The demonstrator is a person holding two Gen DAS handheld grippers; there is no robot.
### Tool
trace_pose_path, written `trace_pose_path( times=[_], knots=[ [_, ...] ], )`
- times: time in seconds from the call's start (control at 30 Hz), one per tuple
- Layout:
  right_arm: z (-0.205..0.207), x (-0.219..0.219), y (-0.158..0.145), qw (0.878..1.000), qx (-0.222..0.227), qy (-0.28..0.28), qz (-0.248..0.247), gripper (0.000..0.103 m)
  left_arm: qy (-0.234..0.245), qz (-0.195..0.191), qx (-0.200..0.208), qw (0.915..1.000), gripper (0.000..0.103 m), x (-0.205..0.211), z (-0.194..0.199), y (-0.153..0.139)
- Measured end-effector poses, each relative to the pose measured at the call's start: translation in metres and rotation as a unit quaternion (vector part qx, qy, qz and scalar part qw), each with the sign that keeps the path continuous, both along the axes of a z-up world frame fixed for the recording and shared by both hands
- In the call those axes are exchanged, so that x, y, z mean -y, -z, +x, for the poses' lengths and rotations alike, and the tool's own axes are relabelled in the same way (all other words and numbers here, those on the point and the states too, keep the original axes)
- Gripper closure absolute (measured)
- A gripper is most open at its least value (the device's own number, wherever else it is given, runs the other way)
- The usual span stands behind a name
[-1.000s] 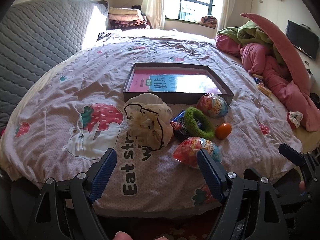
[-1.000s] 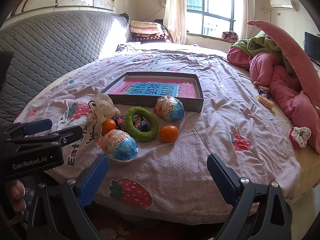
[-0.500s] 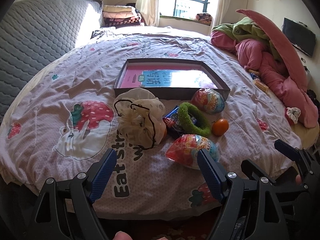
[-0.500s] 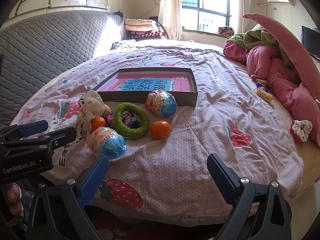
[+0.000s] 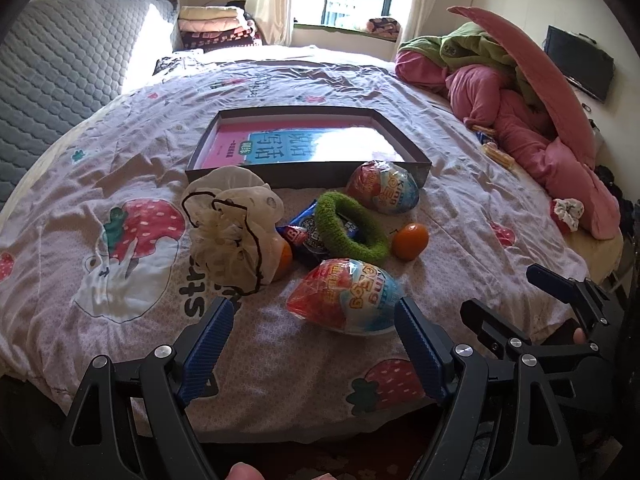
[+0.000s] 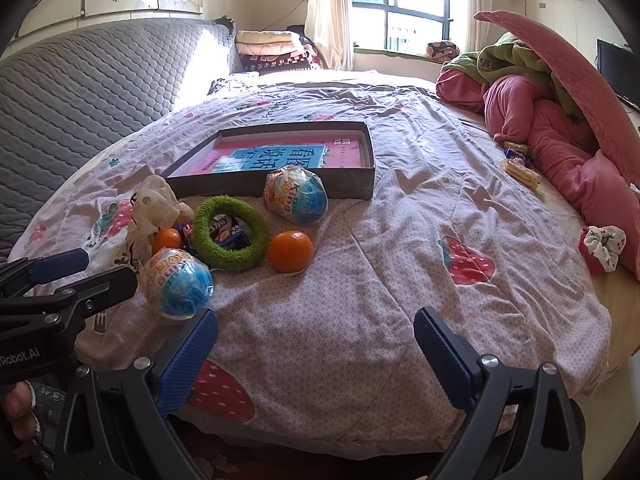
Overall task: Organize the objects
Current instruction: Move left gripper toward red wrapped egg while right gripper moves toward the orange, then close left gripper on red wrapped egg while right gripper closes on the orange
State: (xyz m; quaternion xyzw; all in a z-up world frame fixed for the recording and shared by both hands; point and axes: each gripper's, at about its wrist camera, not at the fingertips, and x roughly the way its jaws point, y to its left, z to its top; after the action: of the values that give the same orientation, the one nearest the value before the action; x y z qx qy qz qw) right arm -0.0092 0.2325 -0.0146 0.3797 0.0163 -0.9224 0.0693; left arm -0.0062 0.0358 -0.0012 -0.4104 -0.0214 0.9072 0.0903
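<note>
Your left hand-held gripper (image 5: 314, 320): jaws apart, empty, near wrapped egg (image 5: 346, 298)
Your right hand-held gripper (image 6: 316, 332): jaws apart, empty
Bed (image 6: 400, 280): box (image 6: 348, 190), green ring (image 6: 231, 233), orange (image 6: 290, 251)

2 wrapped eggs (image 5: 347, 301) (image 5: 383, 193), 2 oranges (image 6: 290, 250) (image 6: 167, 240), 1 green ring (image 6: 231, 233), 1 box (image 6: 362, 188)

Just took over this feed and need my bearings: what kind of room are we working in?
A home bedroom, most likely. The items lie on a bed with a strawberry-print cotton cover, against a grey quilted padded headboard, with a heap of pink and green bedding beside it.
</note>
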Motion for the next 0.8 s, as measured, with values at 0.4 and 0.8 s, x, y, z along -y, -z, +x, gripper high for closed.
trace_pose_path(
  times=[0.4, 0.8],
  knots=[
    [-0.031, -0.02, 0.01, 1.0, 0.01, -0.004, -0.001, 0.004, 0.003, 0.027, 0.055, 0.9981, 0.02, -0.008, -0.024, 0.024],
    [-0.056, -0.012, 0.021, 0.997, 0.004, -0.072, 0.022, 0.006, -0.001, 0.054, 0.082, 0.9952, 0.019, -0.009, -0.045, 0.043]
  ],
)
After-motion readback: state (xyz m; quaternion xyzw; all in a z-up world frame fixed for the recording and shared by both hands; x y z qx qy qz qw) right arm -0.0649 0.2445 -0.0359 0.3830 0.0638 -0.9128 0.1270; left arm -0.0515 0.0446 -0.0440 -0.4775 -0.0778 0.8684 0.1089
